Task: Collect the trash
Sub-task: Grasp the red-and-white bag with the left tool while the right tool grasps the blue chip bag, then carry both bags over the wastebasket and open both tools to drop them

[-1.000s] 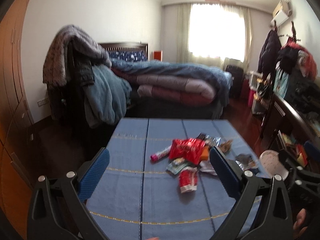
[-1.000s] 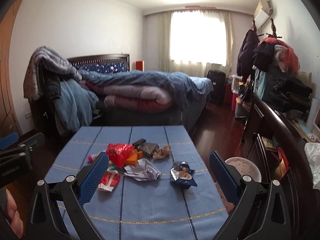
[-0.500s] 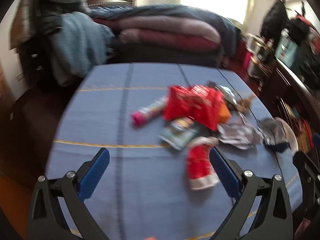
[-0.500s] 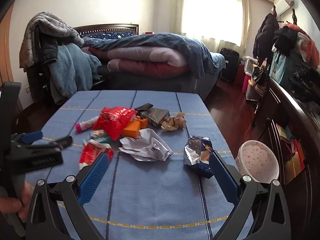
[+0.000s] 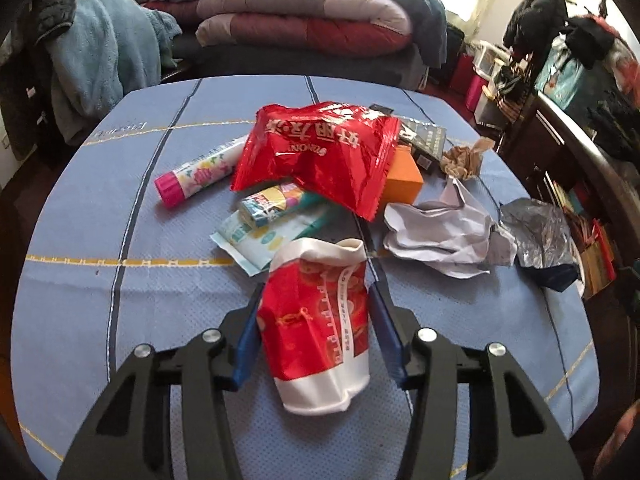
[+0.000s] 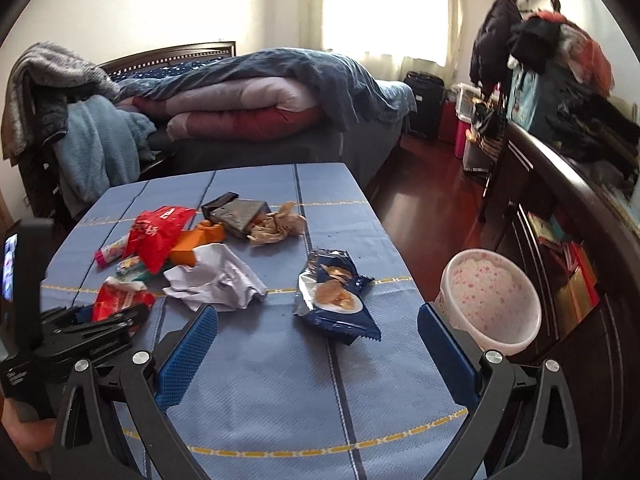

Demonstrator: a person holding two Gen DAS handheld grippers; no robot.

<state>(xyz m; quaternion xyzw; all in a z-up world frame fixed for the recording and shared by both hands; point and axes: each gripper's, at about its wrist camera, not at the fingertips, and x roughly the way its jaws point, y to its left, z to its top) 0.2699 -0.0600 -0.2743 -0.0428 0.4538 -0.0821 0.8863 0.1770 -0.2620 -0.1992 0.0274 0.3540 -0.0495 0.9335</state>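
A pile of trash lies on the blue tablecloth. My left gripper has both pads against the sides of a red and white wrapper, which also shows in the right wrist view. Beyond it lie a large red snack bag, crumpled white paper, a pink-capped tube and an orange box. My right gripper is open and empty above the cloth, just in front of a dark blue snack bag. A white speckled bin stands beside the table's right edge.
A brown crumpled paper and a dark packet lie at the far side of the pile. A bed with folded quilts stands behind the table. A dark wooden cabinet runs along the right.
My left gripper has moved forward and down to the red and white wrapper and closed from wide open onto its sides. My right gripper has moved forward towards the blue snack bag.
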